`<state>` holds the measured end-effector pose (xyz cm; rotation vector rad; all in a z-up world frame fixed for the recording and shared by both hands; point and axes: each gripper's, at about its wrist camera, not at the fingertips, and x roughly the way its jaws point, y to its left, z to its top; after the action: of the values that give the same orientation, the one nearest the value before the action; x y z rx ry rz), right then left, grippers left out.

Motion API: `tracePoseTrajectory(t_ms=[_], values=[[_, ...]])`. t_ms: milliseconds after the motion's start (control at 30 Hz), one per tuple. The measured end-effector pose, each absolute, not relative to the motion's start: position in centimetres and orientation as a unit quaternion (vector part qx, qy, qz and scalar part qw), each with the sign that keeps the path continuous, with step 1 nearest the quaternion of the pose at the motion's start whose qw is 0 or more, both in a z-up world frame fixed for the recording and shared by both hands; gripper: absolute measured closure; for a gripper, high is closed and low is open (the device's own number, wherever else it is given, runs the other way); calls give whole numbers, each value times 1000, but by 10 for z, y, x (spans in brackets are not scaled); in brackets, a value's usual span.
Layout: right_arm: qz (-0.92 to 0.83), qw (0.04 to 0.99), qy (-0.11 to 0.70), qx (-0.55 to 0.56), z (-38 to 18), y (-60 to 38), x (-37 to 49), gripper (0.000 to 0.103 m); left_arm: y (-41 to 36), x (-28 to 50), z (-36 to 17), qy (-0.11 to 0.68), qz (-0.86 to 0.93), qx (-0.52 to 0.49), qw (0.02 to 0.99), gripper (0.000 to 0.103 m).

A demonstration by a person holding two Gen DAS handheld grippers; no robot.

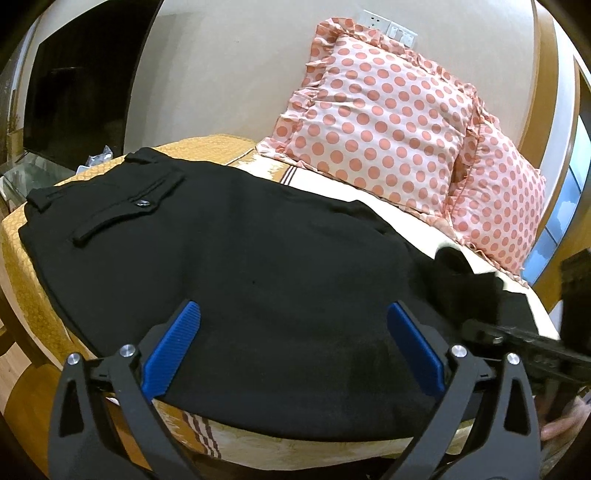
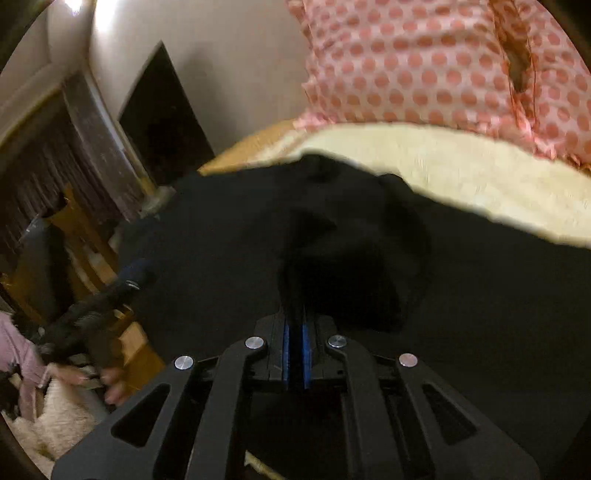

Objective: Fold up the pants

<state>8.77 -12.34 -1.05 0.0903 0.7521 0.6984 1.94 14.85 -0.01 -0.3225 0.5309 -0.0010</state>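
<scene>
Left wrist view: the black pants (image 1: 229, 258) lie spread across the bed (image 1: 33, 273), filling the middle of the frame. The left gripper (image 1: 293, 343) at the lower centre is spread wide, its blue pads (image 1: 171, 350) over the near edge of the cloth. Two polka-dot pillows (image 1: 388, 122) sit upper right.

Right wrist view: the right gripper (image 2: 295, 354), lower centre, is pressed together on a raised bunch of the pants (image 2: 351, 251) just above it.

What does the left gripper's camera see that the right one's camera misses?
Only the left wrist view shows the pants' buttoned back pocket, the wall switches and the open left gripper. Only the right wrist view shows the right gripper shut on a bunched fold of black pants. Both show the pants, the dotted pillow and the bed.
</scene>
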Motion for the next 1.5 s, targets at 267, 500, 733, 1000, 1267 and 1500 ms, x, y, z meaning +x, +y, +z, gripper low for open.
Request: tracePoseTrajectory(t_ms=[267, 500, 733, 1000, 1267, 1500], values=[[317, 905, 268, 91, 31, -135, 85, 98, 146, 17, -3, 251, 0, -146, 957, 2], [317, 893, 311, -66, -7, -88, 74, 97, 170, 3, 5, 233, -15, -222, 947, 2], [293, 904, 274, -148, -11, -69, 58, 91, 222, -28, 12, 187, 67, -284, 938, 2], [374, 875, 307, -3, 3, -102, 69, 49, 276, -25, 4, 201, 102, -367, 903, 3], [343, 882, 323, 30, -2, -123, 83, 49, 310, -7, 2, 215, 125, -405, 880, 4], [341, 881, 327, 40, -4, -126, 85, 47, 289, -12, 2, 233, 82, -423, 872, 4]])
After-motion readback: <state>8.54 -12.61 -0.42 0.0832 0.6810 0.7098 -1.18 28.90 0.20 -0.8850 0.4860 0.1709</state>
